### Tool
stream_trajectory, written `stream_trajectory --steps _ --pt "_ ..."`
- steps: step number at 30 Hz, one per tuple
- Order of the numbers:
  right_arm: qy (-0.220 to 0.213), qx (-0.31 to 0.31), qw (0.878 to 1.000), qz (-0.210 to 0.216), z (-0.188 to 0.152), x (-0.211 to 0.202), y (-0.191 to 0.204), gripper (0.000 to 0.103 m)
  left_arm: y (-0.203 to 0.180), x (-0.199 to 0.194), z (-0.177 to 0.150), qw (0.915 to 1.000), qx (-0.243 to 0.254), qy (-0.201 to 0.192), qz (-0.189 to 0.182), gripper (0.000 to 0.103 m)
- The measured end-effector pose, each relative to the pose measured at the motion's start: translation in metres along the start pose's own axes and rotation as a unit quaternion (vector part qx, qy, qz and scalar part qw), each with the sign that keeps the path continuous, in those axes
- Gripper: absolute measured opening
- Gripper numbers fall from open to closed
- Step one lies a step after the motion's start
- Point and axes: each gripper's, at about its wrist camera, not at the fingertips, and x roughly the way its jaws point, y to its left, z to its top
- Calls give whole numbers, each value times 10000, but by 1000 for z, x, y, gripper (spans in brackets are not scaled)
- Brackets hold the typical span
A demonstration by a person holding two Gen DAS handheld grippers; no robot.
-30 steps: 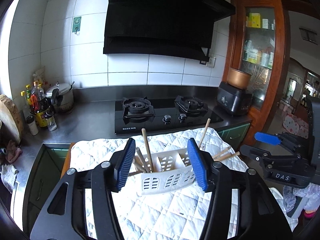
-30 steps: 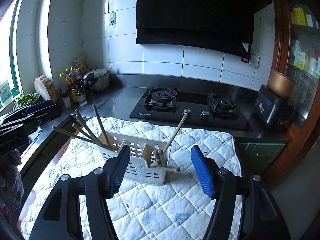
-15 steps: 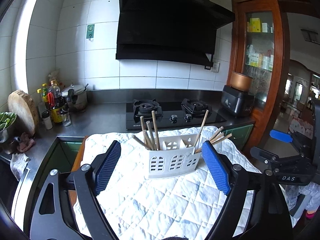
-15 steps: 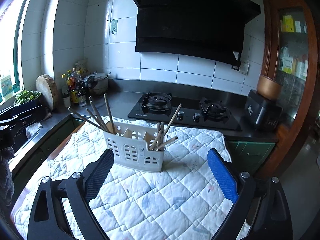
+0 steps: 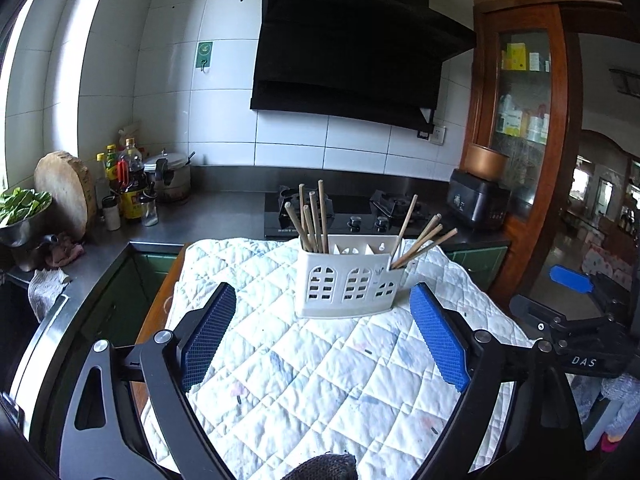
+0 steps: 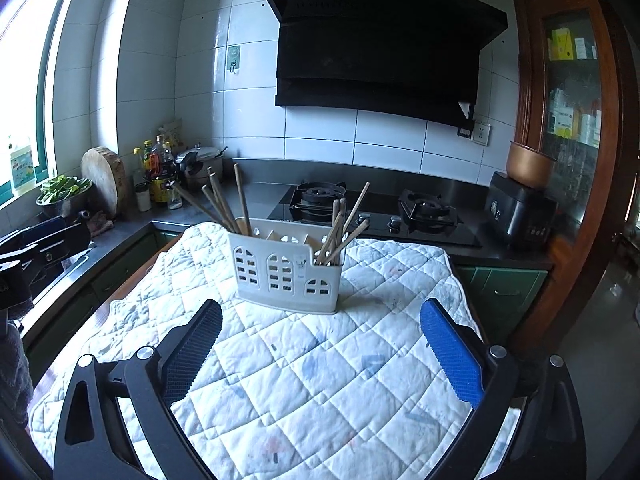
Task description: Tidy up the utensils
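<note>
A white slotted utensil holder point(image 5: 348, 284) point(image 6: 286, 268) stands upright on a white quilted cloth point(image 5: 320, 392) point(image 6: 320, 384). Wooden chopsticks fill its left end point(image 5: 314, 220) point(image 6: 224, 204) and its right end point(image 5: 420, 240) point(image 6: 344, 224); the middle slots look empty. My left gripper point(image 5: 322, 296) hovers just short of the holder, jaws opening wide, nothing between the blue pads. My right gripper point(image 6: 321, 304) sits likewise in front of the holder, jaws opening, nothing between them. Neither touches the holder. Each gripper also shows at the edge of the other's view.
Behind the cloth runs a steel counter with a black gas hob point(image 6: 372, 208) under a range hood. Bottles point(image 5: 132, 184), a pressure cooker point(image 5: 168, 176), a round chopping block point(image 5: 64, 188) and a bowl of greens point(image 6: 64, 192) stand at left. A black appliance point(image 6: 520, 208) stands at right.
Both grippers pulled back from the holder and their jaws spread wide. The holder, earlier between the pads, now stands free farther ahead on the cloth.
</note>
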Motion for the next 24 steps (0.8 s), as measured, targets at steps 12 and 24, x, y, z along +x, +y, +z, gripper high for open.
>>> stream_trajectory --steps 12,24 --pt "49 285 9993 240 -46 -29 11 96 7 -32 -50 9997 -151 85 156 88" --pt "251 392 9988 154 -83 -38 17 96 10 -45 -87 9991 43 299 297 88"
